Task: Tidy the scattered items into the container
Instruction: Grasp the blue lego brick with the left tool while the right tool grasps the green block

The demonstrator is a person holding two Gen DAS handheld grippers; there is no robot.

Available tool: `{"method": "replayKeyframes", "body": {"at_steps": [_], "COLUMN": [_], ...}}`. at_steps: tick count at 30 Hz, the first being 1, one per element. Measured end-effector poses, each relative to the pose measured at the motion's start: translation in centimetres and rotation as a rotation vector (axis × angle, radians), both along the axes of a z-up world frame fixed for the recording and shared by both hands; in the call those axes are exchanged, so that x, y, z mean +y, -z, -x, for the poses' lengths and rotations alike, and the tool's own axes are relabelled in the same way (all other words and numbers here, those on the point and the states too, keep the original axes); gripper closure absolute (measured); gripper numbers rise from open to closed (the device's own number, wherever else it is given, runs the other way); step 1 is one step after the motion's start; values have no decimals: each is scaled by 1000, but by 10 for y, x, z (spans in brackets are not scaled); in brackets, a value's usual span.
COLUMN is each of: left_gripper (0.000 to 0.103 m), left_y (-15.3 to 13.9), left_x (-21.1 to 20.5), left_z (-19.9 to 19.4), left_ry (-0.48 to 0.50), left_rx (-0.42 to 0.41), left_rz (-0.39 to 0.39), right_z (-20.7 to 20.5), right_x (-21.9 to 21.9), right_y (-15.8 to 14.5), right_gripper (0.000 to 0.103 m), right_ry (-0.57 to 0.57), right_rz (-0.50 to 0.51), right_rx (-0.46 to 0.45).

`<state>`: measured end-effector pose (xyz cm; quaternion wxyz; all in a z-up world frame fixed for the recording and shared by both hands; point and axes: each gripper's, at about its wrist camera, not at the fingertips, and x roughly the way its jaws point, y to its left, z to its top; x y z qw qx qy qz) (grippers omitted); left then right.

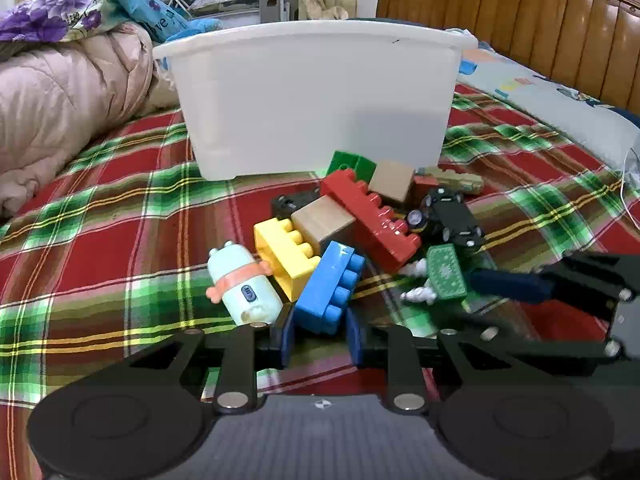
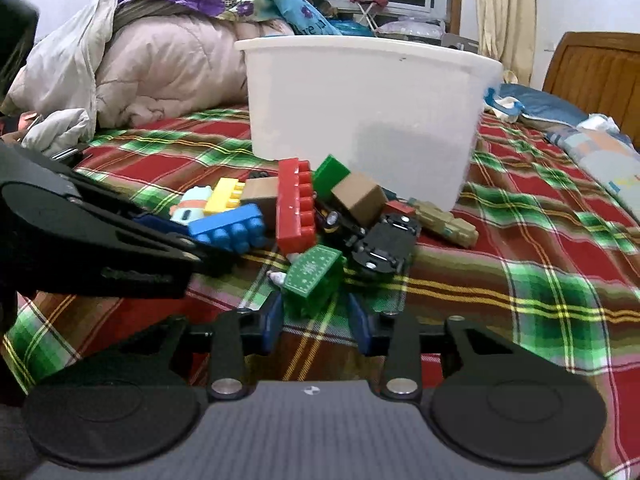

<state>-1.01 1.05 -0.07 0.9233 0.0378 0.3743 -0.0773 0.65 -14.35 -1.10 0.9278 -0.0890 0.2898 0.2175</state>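
Note:
A white plastic tub [image 1: 312,100] stands on the plaid bed; it also shows in the right wrist view [image 2: 360,120]. A pile of toys lies in front of it: blue brick [image 1: 330,286], yellow brick [image 1: 286,258], long red brick [image 1: 370,218], pale blue capsule toy [image 1: 244,286], wooden blocks [image 1: 324,220], black toy car [image 1: 450,216], green toy piece [image 1: 446,272]. My left gripper [image 1: 320,334] is open, its pads on either side of the blue brick's near end. My right gripper [image 2: 316,322] is open around the green toy piece [image 2: 314,280].
A pink quilt [image 1: 60,104] and flowered bedding lie at the left. A wooden headboard [image 1: 520,28] and pillow [image 1: 560,108] are at the right. The plaid sheet [image 1: 100,240] spreads around the pile. A tan toy figure [image 2: 444,222] lies right of the car.

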Motion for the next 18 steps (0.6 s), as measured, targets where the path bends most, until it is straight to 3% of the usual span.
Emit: {"method": "replayKeyframes", "body": {"at_steps": [5, 9, 10, 15, 18], "left_gripper": [73, 73, 74, 69, 63], "left_y": [0, 1, 0, 1, 1], "left_x": [-1, -5, -6, 6, 8], "left_z": [-5, -4, -5, -13, -13], "left_ry": [8, 33, 27, 14, 38], "left_rx": [-17, -53, -75, -29, -28], "left_rz": [-30, -10, -26, 71, 67], "right_z": [-3, -8, -9, -13, -14], "right_x": [-5, 0, 2, 5, 4], "right_y": [-3, 0, 1, 1, 0], "right_gripper": [66, 68, 72, 73, 71], "right_ry": [50, 23, 17, 26, 56], "right_rz": [-23, -73, -70, -84, -77], "right_rx": [11, 39, 38, 17, 12]}}
